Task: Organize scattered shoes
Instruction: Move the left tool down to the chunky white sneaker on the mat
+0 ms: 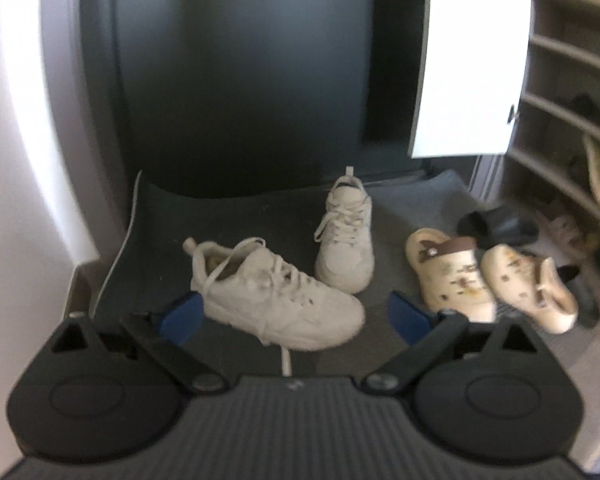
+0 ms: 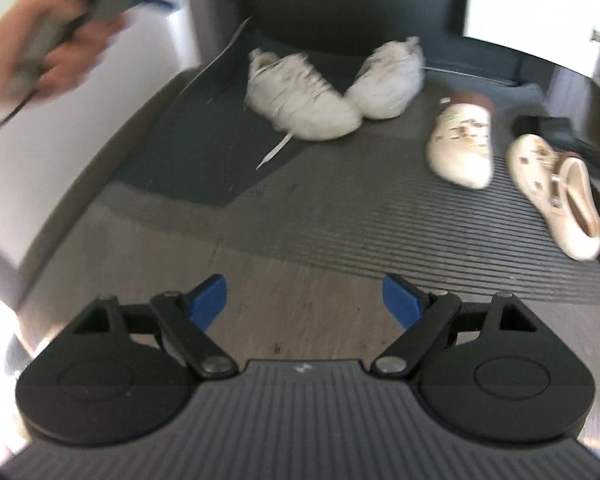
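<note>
From the left wrist camera we see our left gripper [image 1: 294, 314] spread wide over a dark mat [image 1: 236, 216], its blue pads either side of the near white sneaker [image 1: 276, 292] but with nothing held between them. A second white sneaker [image 1: 346, 236] stands just beyond, toe toward us. To the right lie two cream clogs [image 1: 450, 276] side by side, with a black slide [image 1: 500, 224] just behind them. A white cabinet door [image 1: 472, 60] hangs open above, and shelves [image 1: 560, 92] with more shoes line the right edge.

From the right wrist camera, blurred, our right gripper [image 2: 304, 304] hangs wide open and empty above bare wood floor [image 2: 312, 320], well short of the shoes. Both white sneakers sit toe to toe at the mat's far side, a loose lace [image 2: 274, 152] trailing toward us. The clogs rest apart on a ribbed grey rug [image 2: 380, 232], the right-hand one tipped on its side. Our left hand [image 2: 48, 48] shows at upper left, gripping its tool.
</note>
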